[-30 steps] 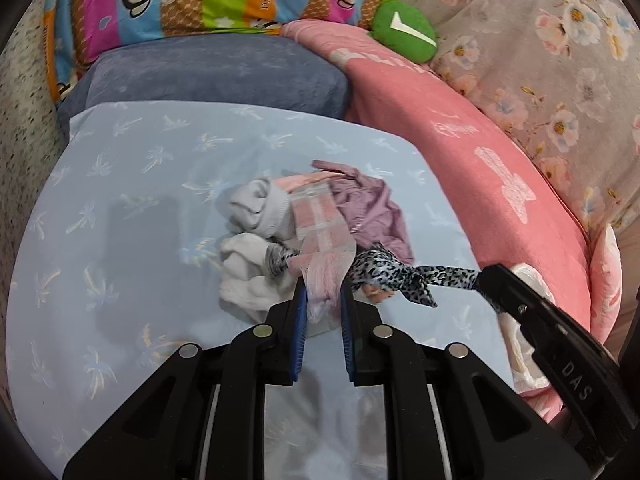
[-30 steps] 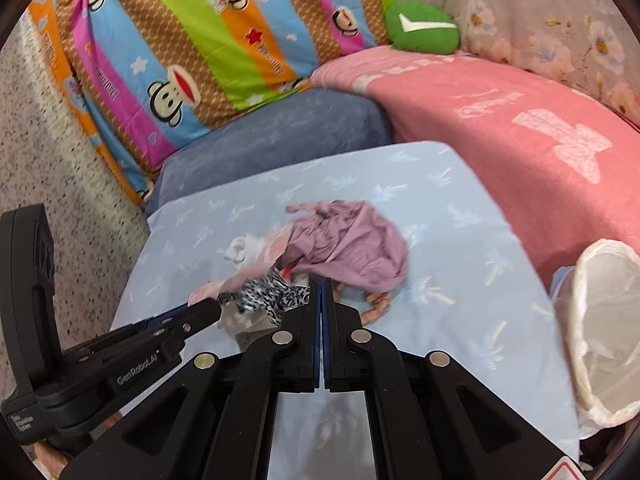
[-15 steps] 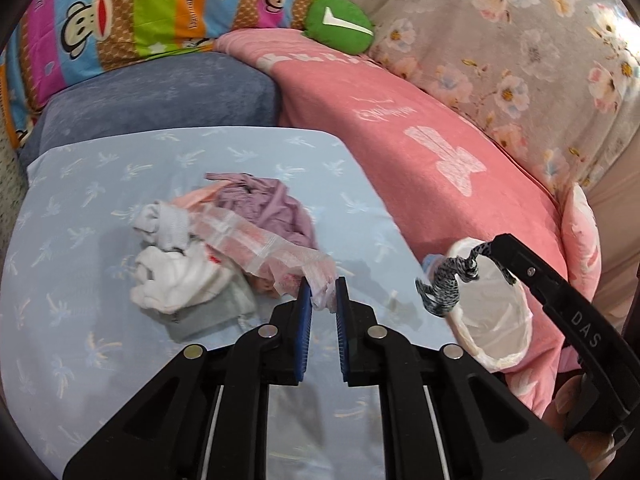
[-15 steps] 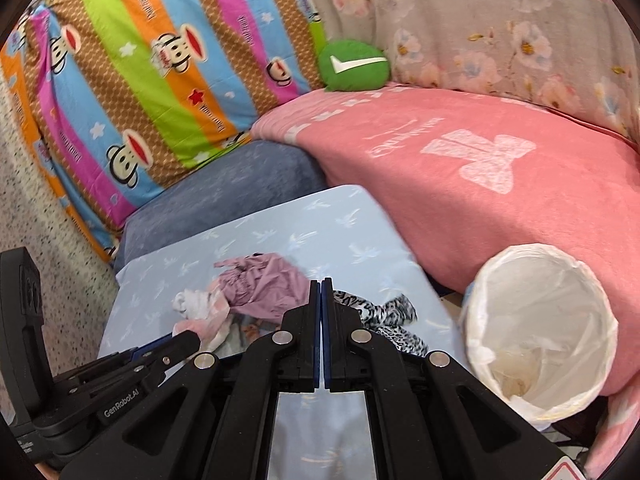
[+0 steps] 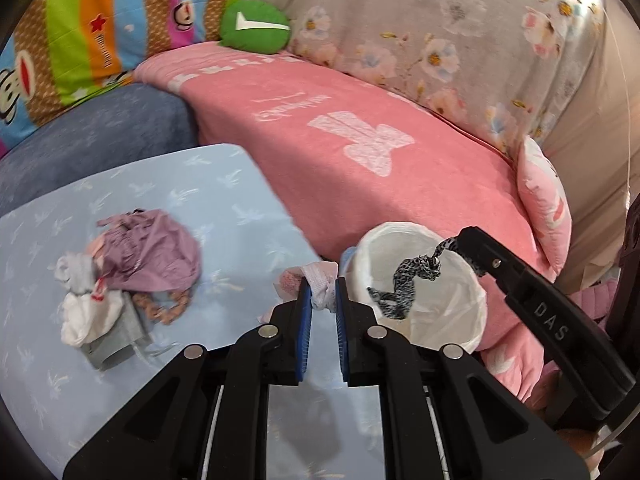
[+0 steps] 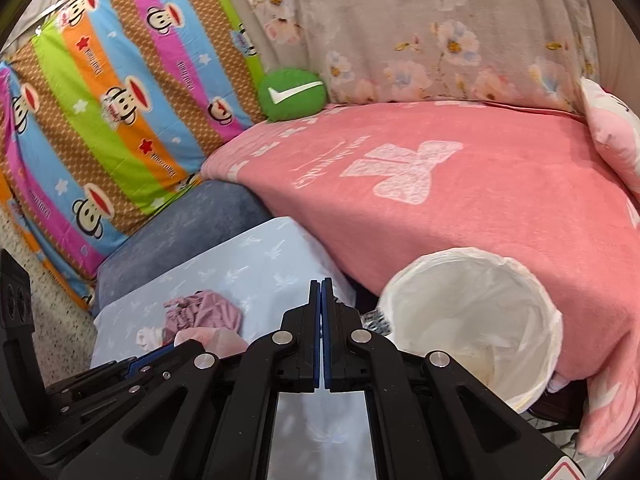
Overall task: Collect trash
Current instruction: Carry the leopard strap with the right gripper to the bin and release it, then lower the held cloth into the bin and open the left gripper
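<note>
My left gripper (image 5: pixel 320 285) is shut on a crumpled pink and white wrapper (image 5: pixel 316 277) at the right edge of the light blue table (image 5: pixel 224 184). My right gripper (image 6: pixel 321 283) is shut on a leopard-print strip (image 5: pixel 404 286), which dangles over the mouth of the white-lined bin (image 5: pixel 452 312). In the right wrist view only a scrap of the strip (image 6: pixel 376 320) shows beside the fingers, next to the bin (image 6: pixel 532 280). A pile stays on the table: purple cloth (image 5: pixel 152 252), white tissue (image 5: pixel 86 316) and a grey piece (image 5: pixel 116 344).
The bin stands on the floor between the table and a sofa under a pink blanket (image 5: pixel 360 128). A green round cushion (image 5: pixel 254 26), a striped monkey-print pillow (image 6: pixel 120 100) and a blue-grey seat cushion (image 5: pixel 100 132) lie behind the table.
Both grippers swung right and lifted from the pile toward the bin. The leopard strip came off the table and now hangs over the bin; the pink wrapper was pulled free of the pile.
</note>
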